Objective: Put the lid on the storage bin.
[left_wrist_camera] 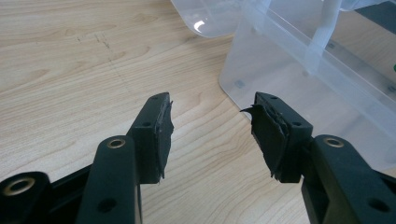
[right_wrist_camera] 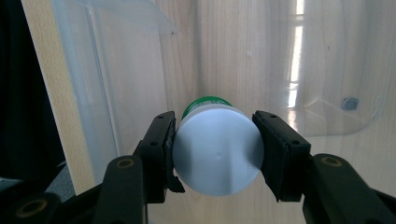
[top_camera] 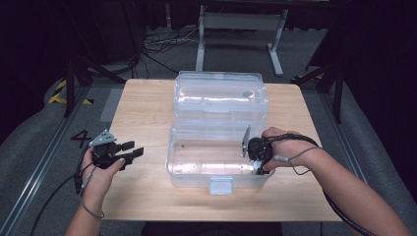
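One wooden table, pale and rectangular with a fine straight grain, is seen carrying everything in play. On it a large clear plastic box is set, its thin glossy walls rounded at the corners and its hinged lid thrown back flat behind it; a small latch tab is hung from the front rim. The right gripper is reached down over the box's right end, and its black, rubber-padded jaws are pinched on a small bottle, one pad pressed against each side of a smooth, round white cap. A green body is just glimpsed beyond that cap, so the bottle's long axis is seen running straight away along the jaws, cap end toward the camera, far end pointed down at the box floor. The left gripper is held well apart from the box, over bare table at the left; its jaws are spread wide with nothing between them, and the worn, frayed pads are seen plainly.
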The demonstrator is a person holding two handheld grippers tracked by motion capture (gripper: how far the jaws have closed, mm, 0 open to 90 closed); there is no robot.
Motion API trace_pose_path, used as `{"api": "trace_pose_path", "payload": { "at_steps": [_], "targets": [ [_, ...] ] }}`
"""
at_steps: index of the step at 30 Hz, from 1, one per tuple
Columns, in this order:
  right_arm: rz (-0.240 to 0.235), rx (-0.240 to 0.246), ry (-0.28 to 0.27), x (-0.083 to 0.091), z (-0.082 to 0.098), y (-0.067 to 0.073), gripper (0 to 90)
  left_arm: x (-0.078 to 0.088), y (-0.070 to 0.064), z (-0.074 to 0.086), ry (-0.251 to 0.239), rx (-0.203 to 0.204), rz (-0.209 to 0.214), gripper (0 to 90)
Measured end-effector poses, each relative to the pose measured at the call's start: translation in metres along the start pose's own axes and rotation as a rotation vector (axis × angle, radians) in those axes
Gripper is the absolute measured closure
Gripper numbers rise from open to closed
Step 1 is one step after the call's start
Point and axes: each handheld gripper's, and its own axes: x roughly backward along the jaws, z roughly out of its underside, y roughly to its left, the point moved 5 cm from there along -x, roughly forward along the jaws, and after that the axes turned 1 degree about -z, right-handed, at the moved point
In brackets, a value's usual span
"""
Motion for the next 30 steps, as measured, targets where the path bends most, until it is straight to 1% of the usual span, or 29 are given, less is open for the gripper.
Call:
{"api": "trace_pose_path", "payload": {
  "at_steps": [4, 10, 15, 23, 30],
  "targets": [
    [-0.007, -0.001, 0.008, -0.004, 0.0, 0.0, 50.3, 0.0, 0.0, 0.0, -0.001, 0.0, 0.0, 48.5],
    [0.003, 0.008, 0.022, -0.006, -0.001, -0.001, 50.3, 0.0, 0.0, 0.0, 0.0, -0.001, 0.0, 48.5],
    [-0.006, 0.005, 0.025, -0.011, -0.002, -0.002, 50.3, 0.0, 0.0, 0.0, -0.001, 0.0, 0.0, 48.5],
    [-0.01, -0.001, 0.045, -0.014, -0.002, -0.003, 50.3, 0.001, 0.001, 0.0, -0.001, 0.0, 0.0, 48.5],
    [-0.003, -0.004, 0.049, -0.015, -0.002, -0.003, 50.3, 0.0, 0.001, 0.0, -0.003, 0.0, -0.002, 48.5]
  ]
}}
